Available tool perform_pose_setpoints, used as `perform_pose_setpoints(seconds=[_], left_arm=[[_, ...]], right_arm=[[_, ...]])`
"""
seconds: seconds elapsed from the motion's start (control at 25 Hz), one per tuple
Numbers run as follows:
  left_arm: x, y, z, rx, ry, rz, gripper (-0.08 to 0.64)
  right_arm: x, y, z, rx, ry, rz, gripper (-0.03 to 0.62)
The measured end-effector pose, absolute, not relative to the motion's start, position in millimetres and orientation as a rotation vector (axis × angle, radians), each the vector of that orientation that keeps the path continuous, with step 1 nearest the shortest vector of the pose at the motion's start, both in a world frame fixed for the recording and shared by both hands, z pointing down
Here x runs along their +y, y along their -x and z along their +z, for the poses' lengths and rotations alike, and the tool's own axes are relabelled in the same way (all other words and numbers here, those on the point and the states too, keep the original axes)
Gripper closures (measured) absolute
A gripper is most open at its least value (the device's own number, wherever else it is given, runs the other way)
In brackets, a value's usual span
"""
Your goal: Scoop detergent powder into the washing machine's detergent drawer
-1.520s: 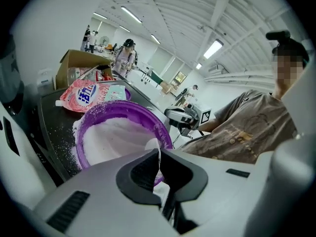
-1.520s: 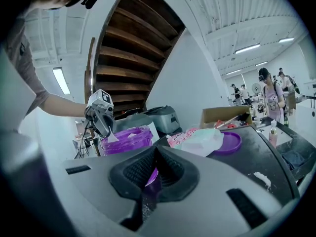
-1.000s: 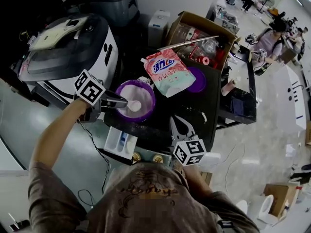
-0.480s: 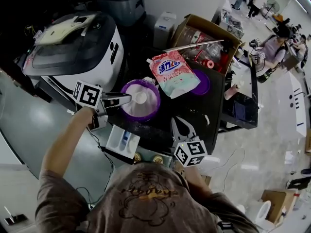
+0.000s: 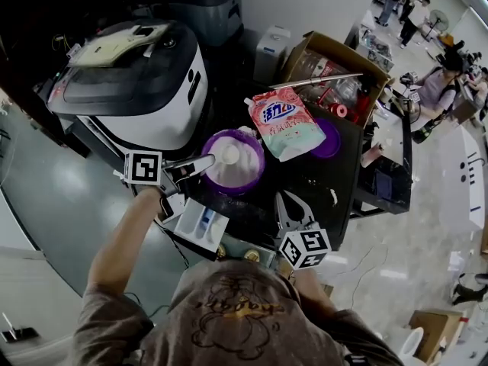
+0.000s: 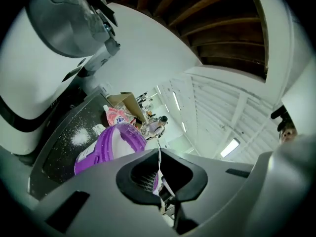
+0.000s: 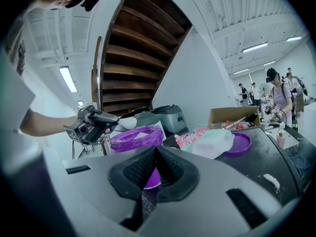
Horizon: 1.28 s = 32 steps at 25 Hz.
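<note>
Step in hand, by judgement: carrying a scoopful from tub to drawer. Left gripper (image 5: 202,164) clamped on the handle of a white scoop (image 5: 228,156), bowl poised over the powder in the open purple detergent tub (image 5: 252,181), roughly at rim height in the right gripper view. Load in the bowl not discernible against the white powder. Right gripper (image 5: 290,204) empty, jaws together, idle over the near part of the black tabletop (image 5: 305,178). Detergent drawer (image 5: 200,223) at the table's near-left edge, just below the left gripper, apart from the tub. Detergent bag (image 5: 280,124) and purple lid (image 5: 332,139) beyond the tub. Next: draw the scoop back toward the body, bowl level, stop over a drawer compartment, then tip. Risk of spillage en route, with loose powder (image 6: 79,137) already on the tabletop.
</note>
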State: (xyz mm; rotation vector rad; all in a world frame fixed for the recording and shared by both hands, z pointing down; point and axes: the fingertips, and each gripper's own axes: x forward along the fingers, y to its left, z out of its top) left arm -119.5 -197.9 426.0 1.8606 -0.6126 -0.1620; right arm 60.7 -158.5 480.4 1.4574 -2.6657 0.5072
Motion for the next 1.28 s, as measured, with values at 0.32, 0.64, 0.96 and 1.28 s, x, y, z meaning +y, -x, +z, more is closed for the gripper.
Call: perform_pose_setpoints(seconds=[0.32, 0.64, 0.96, 1.28], left_arm=[[-183.8, 135.8, 418.0, -0.658, -1.824, -0.317, 0.535], [-160.6, 153.0, 418.6, -0.693, -1.819, -0.377, 0.535], [-135.0, 165.0, 428.7, -0.71, -1.778, -0.429, 0.535], [-112.4, 179.6, 445.0, -0.737, -1.753, -0.461, 0.535]], right_arm=[[-155.3, -52.9, 476.5, -2.676, -1.427, 0.498, 0.589], [-150.7, -38.7, 475.9, -2.694, -1.37, 0.491, 0.589], [-149.8, -23.8, 473.9, -2.709, -1.318, 0.485, 0.589], [-145.8, -9.7, 477.3, -2.717, -1.269, 0.493, 0.589]])
